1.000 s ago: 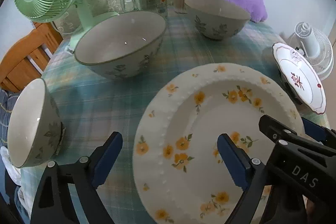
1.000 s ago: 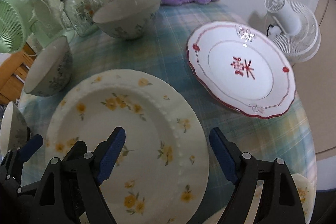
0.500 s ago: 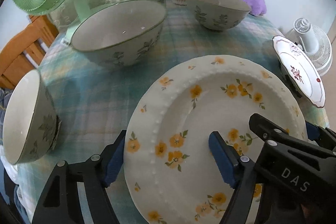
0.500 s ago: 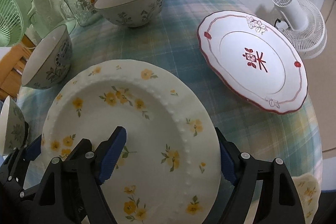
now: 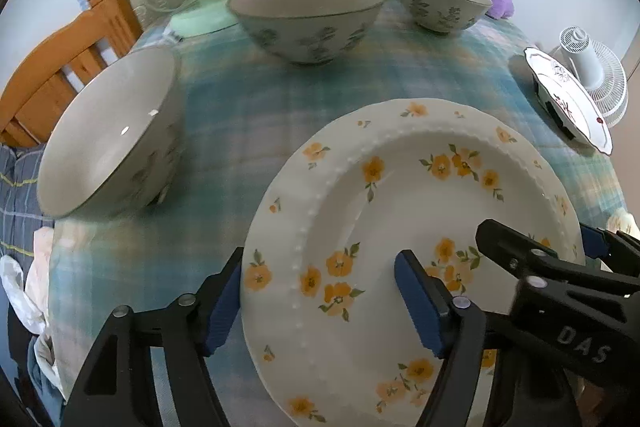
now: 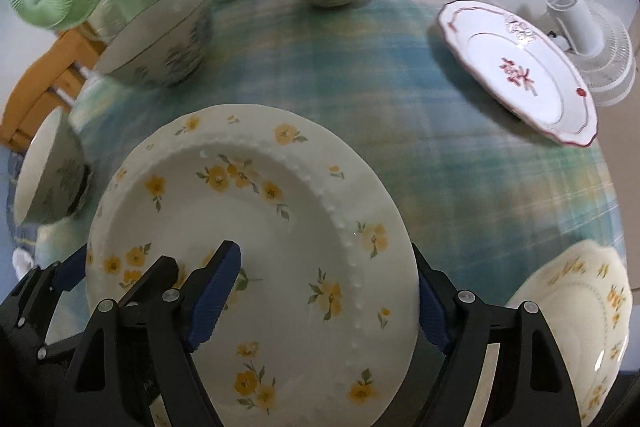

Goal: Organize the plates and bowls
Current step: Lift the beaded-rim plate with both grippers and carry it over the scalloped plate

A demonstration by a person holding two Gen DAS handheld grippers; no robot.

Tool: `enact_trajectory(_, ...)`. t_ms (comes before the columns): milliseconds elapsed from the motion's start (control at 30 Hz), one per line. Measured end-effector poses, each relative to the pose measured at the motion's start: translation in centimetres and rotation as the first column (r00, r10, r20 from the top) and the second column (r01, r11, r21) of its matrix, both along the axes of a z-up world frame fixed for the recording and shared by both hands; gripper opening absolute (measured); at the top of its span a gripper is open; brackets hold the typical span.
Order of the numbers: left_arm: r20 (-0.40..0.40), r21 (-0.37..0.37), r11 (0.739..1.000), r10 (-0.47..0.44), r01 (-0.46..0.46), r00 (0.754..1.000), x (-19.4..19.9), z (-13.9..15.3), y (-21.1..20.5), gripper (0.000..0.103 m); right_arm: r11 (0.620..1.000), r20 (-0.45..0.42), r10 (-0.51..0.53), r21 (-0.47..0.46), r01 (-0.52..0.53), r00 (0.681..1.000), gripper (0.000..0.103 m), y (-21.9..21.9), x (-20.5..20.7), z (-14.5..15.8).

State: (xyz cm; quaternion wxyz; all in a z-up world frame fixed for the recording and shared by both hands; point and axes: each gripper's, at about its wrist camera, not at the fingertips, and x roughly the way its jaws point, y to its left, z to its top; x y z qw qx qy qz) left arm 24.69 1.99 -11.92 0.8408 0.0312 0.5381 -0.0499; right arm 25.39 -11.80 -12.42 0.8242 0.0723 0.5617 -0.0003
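**Both grippers straddle the rim of the yellow-flowered plate from opposite sides**

The left gripper point(image 5: 320, 301) stands with its jaws apart: one blue pad sits outside the left edge of the yellow-flowered plate point(image 5: 416, 211), the other over the plate's inner well, so the rim passes between them. No clamping shows; a gap is visible at the inner pad. The right gripper point(image 6: 328, 297) mirrors this on the plate's opposite edge, jaws likewise apart, one pad over the well and the other outside the right rim. In the left wrist view the right gripper's black body overlaps the plate's right side, so the two tools face inward across the plate.

The plate is round and has no long axis; what matters is that each jaw pair already brackets the rim. The coming move, as I judge it, is a closing of both pairs on the rim before a lift.

Outward from the plate: a floral bowl point(image 5: 108, 135) sits just to its left, tilted on its side. Beyond the plate stands the large floral bowl point(image 5: 306, 15), and to the right of that a smaller floral bowl point(image 5: 442, 1). The red-trimmed plate point(image 6: 520, 71) lies well apart on the plate's far right, near the tablecloth point(image 6: 440, 155) edge. Just beside the plate's near right is a second yellow-flowered dish point(image 6: 580, 311), a likely stacking partner.
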Motion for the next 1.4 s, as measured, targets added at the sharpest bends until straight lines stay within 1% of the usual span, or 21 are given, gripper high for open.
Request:
enact_trajectory(167,-0.001,-0.006,1.0,-0.005,0.005,1.0,-0.7,0.1,0.9,0.068,0.999,-0.008,0.025,0.039,-0.025,1.0,0.081,0.5,-0.8,0.0)
enact_trajectory(233,0.002,-0.006,1.0,-0.007,0.007,1.0,-0.7,0.2,0.9,0.068,1.0,-0.009,0.018,0.026,-0.018,1.0,0.076,0.5,-0.8,0.0)
enact_trajectory(367,-0.003,-0.007,1.0,-0.009,0.009,1.0,-0.5,0.1,1.1,0.068,1.0,-0.01,0.013,0.014,-0.013,1.0,0.074,0.5,-0.6,-0.2)
enact_trajectory(467,-0.002,-0.04,0.999,0.009,-0.009,1.0,-0.6,0.3,1.6,0.066,0.999,-0.005,0.039,0.038,-0.039,0.999,0.073,0.2,-0.5,-0.2)
enact_trajectory(533,-0.011,-0.055,0.998,0.023,-0.024,1.0,-0.3,0.2,1.7,0.066,0.997,-0.01,0.063,0.036,-0.062,0.998,0.066,0.0,-0.7,-0.2)
enact_trajectory(600,-0.005,-0.021,1.0,0.012,-0.012,1.0,-0.3,-0.1,1.2,0.068,0.997,-0.018,0.078,0.02,-0.078,0.997,0.064,-0.1,-0.7,-0.3)
enact_trajectory(733,-0.012,-0.03,0.999,0.029,-0.03,1.0,-0.2,-0.2,1.1,0.07,0.999,-0.007,0.032,-0.004,-0.032,0.999,0.066,0.2,-0.5,-0.3)
enact_trajectory(833,-0.015,-0.036,0.998,0.044,-0.045,0.999,0.0,-0.2,1.2,0.069,1.0,0.012,0.021,-0.013,-0.021,1.0,0.067,0.4,-0.7,-0.3)
enact_trajectory(933,-0.02,-0.034,0.998,0.045,-0.046,0.999,0.1,-0.1,1.4,0.069,0.999,0.01,0.025,-0.026,-0.024,1.0,0.066,0.6,-0.6,-0.2)
enact_trajectory(1000,-0.021,-0.029,0.999,0.044,-0.045,0.999,-0.1,0.1,1.6,0.068,0.998,0.016,0.045,-0.049,-0.045,0.999,0.066,1.0,-0.7,0.1)
enact_trajectory(1133,-0.009,-0.01,0.999,0.033,-0.033,0.999,-0.9,0.7,1.8,0.067,0.996,0.018,0.059,-0.072,-0.058,0.998,0.066,1.6,-1.1,0.6)
enact_trajectory(1400,-0.014,-0.037,0.999,-0.002,0.001,1.0,-4.1,1.7,3.3,0.067,0.995,0.013,0.034,-0.091,-0.033,0.999,0.066,2.8,-4.5,2.0)
